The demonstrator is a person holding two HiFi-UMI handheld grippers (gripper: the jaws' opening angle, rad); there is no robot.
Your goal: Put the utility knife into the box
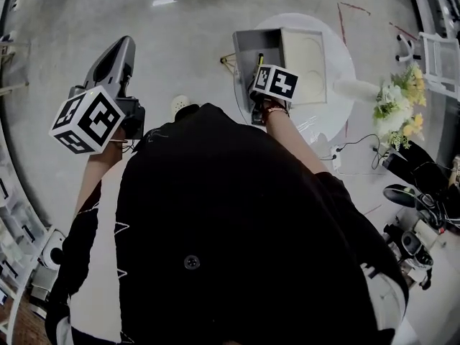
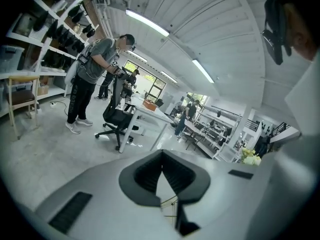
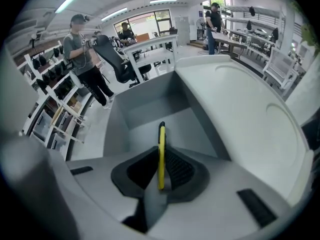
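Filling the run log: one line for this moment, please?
step: knife not yet in box | right gripper: shut on knife, aimed into open box | left gripper: shut, empty, away from box

Two grippers: left gripper [image 1: 123, 45], right gripper [image 3: 161, 164]. Two marker cubes [image 1: 86, 119], one on each. One yellow knife [image 3: 161, 139] between the right jaws. One open grey box [image 3: 150, 111] just beyond them, on one round table [image 1: 338, 113]. One flower bunch [image 1: 397, 103]. One office chair [image 2: 116, 118] beyond the left jaws. Three people [image 3: 82, 54] far beyond the right jaws.
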